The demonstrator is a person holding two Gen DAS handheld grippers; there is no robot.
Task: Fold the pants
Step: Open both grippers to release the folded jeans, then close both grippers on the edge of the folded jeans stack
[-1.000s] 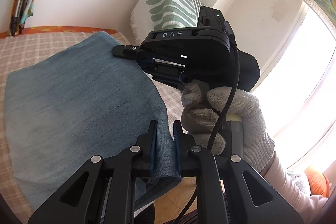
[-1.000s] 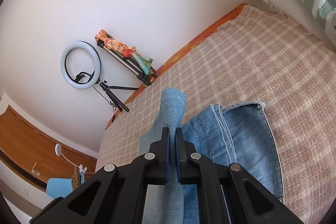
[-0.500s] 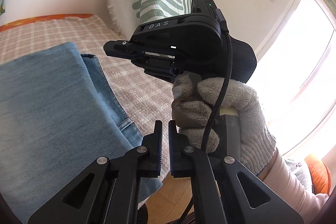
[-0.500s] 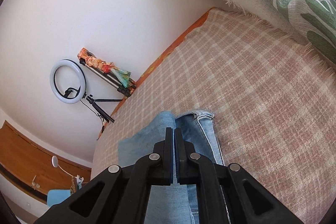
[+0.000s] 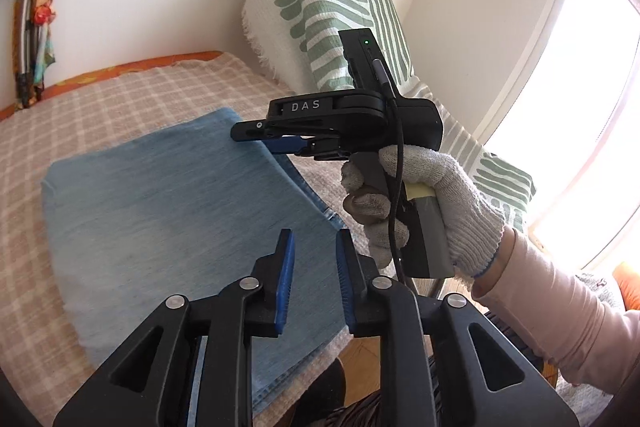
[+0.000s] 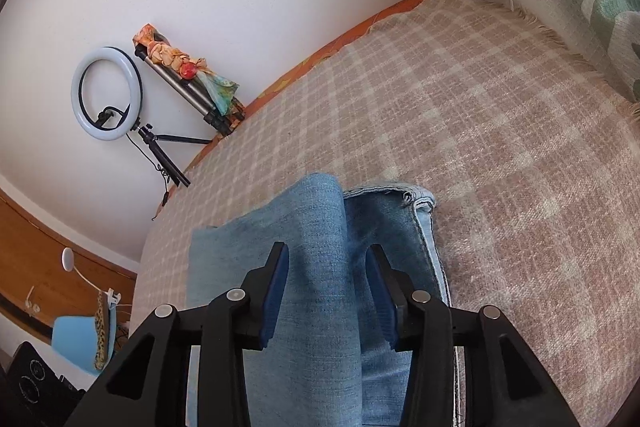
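Note:
The light blue jeans (image 5: 168,211) lie folded into a flat stack on the checked blanket (image 5: 132,95). My left gripper (image 5: 314,247) hovers over their near right corner. Its jaws are opening and nothing is pinched between them. A gloved hand (image 5: 444,195) holds my right gripper (image 5: 260,139) over the far right edge of the stack. In the right wrist view the right gripper (image 6: 326,259) has opening jaws. A raised fold of the jeans (image 6: 320,227) runs between its pads, which do not press on it. The hem (image 6: 416,199) lies just beyond.
A green-and-white patterned cushion (image 5: 332,11) leans on the wall at the bed's far right. A ring light on a tripod (image 6: 106,95) and another tripod stand by the wall. The bed's edge and wooden floor (image 5: 364,359) are near me. A bright window (image 5: 580,107) is on the right.
Both grippers were shut, pinching denim, a second ago and now stand parted. The lifted layer has come down flat onto the stack. The right gripper has sunk towards the jeans.

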